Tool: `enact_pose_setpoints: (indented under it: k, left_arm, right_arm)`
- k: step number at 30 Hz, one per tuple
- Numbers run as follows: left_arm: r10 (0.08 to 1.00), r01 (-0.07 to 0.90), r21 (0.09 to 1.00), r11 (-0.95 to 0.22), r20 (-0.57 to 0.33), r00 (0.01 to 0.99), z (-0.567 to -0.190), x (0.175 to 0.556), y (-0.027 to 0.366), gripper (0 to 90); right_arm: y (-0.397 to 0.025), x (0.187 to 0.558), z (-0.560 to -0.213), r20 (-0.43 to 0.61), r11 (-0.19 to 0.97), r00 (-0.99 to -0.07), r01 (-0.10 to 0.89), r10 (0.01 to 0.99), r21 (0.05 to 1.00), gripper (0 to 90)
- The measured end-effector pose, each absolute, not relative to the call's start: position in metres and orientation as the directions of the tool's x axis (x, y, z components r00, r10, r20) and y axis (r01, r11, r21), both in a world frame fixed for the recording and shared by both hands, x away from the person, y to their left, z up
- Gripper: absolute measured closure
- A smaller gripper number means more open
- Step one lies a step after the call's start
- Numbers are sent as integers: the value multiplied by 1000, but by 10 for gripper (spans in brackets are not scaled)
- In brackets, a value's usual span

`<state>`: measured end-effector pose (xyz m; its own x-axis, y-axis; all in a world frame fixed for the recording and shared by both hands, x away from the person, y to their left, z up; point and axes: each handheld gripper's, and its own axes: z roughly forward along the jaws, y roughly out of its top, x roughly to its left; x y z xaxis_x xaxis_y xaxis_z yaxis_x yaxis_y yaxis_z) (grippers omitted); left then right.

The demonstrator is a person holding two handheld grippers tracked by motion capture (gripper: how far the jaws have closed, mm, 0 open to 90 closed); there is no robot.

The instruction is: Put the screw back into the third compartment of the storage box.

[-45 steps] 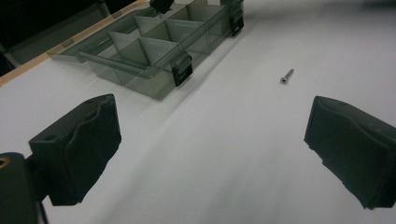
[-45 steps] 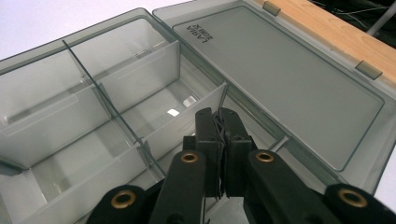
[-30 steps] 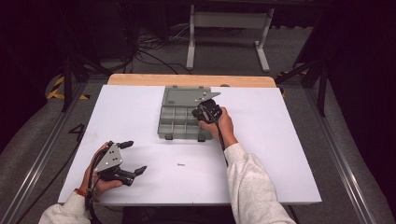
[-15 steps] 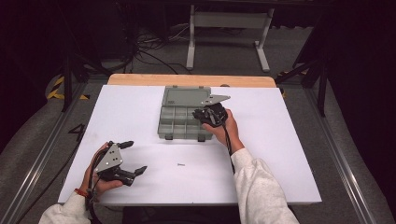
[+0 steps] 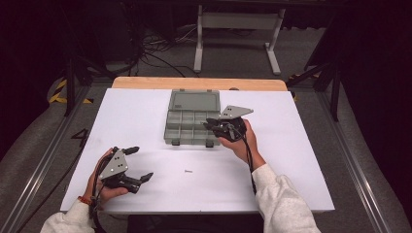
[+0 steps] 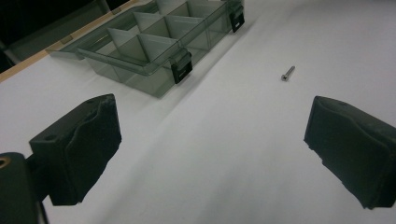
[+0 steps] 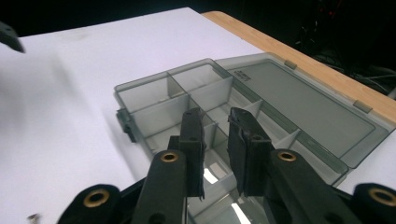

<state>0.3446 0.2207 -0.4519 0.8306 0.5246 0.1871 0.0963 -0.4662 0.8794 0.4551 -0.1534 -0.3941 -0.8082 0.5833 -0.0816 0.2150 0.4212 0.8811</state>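
Note:
A grey see-through organizer box [image 5: 187,127] lies mid-table with its lid [image 5: 194,101] folded open at the back; its compartments [image 7: 159,105] look empty. My right gripper [image 5: 212,126] hovers over the box's front right cells, jaws [image 7: 215,115] a narrow gap apart with nothing between them. My left gripper [image 5: 139,164] rests at the front left of the table, jaws spread wide [image 6: 210,140] over bare white surface. A small screw [image 5: 188,170] lies loose on the table between the grippers, ahead of the left jaws [image 6: 287,73].
The white table top [image 5: 301,160] has a wooden strip [image 5: 199,83] along its far edge. Dark floor, cables and a metal stand [image 5: 238,29] lie beyond. The box's two black latches [image 6: 181,70] face the person.
My right gripper has drawn slightly right and back toward the person over the box. The left gripper and the screw have stayed put.

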Motion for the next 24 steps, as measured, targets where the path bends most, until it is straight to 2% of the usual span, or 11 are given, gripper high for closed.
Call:
enact_pose_setpoints:
  k: [12,17,19,24]
  left_arm:
    - [526,96,880,-465,188,829,-452,344,220,45]
    - [527,97,879,-467,189,829,-452,344,220,45]
    - [526,95,879,-468,191,829,-452,344,220,45]
    - [527,96,879,-468,190,828,-452,344,220,45]
  right_arm:
    - [-151,428,-394,-125,449,-839,152,529,880,684]
    - [-149,419,-394,-136,458,-847,137,515,879,622]
    - [-146,414,-396,-140,471,-853,134,503,872,555]
    - [-143,405,-398,-149,467,-862,111,484,877,474]
